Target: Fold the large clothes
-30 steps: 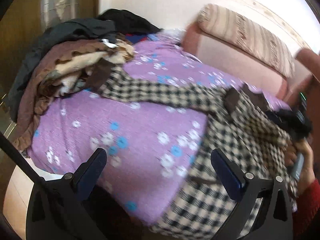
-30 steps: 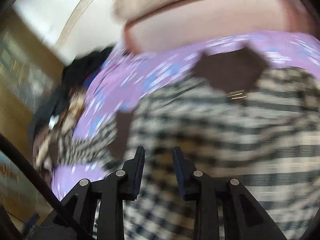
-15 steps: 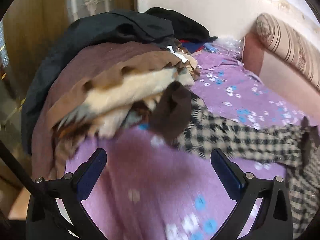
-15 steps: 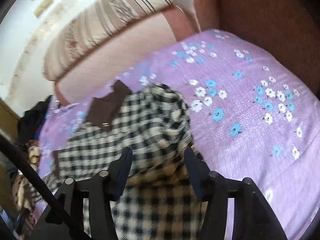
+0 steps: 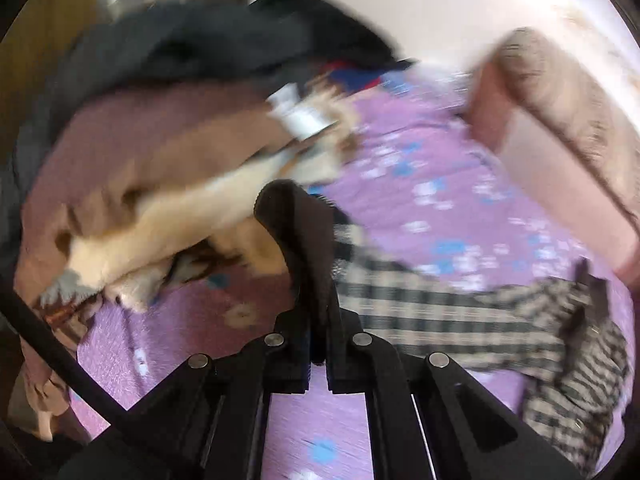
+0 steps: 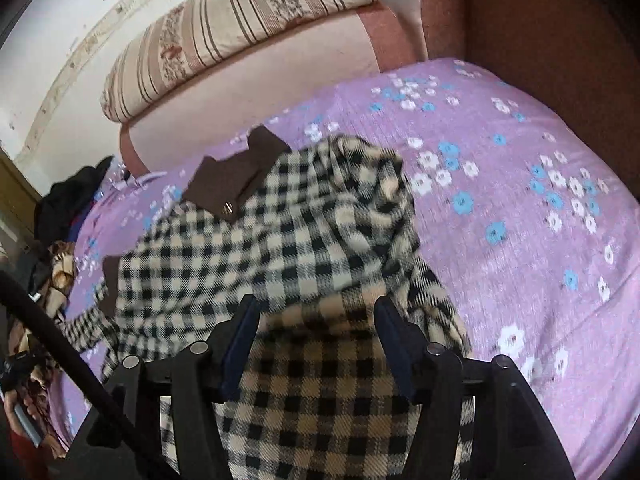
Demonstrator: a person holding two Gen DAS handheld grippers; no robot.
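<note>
A black-and-cream checked coat with a brown collar lies rumpled on the purple flowered bed sheet. In the left wrist view its checked sleeve stretches right, ending in a brown cuff. My left gripper is shut on that brown cuff, which stands up between the jaws. My right gripper is open, its jaws either side of a fold of the coat's body, close above the cloth.
A pile of other clothes, brown, cream and dark, lies at the left end of the bed. A striped bolster lies on the pink headboard. A dark brown wall panel is at the right.
My left gripper has closed on the brown sleeve cuff it hovered over open. My right gripper has opened wider over the coat's body.
</note>
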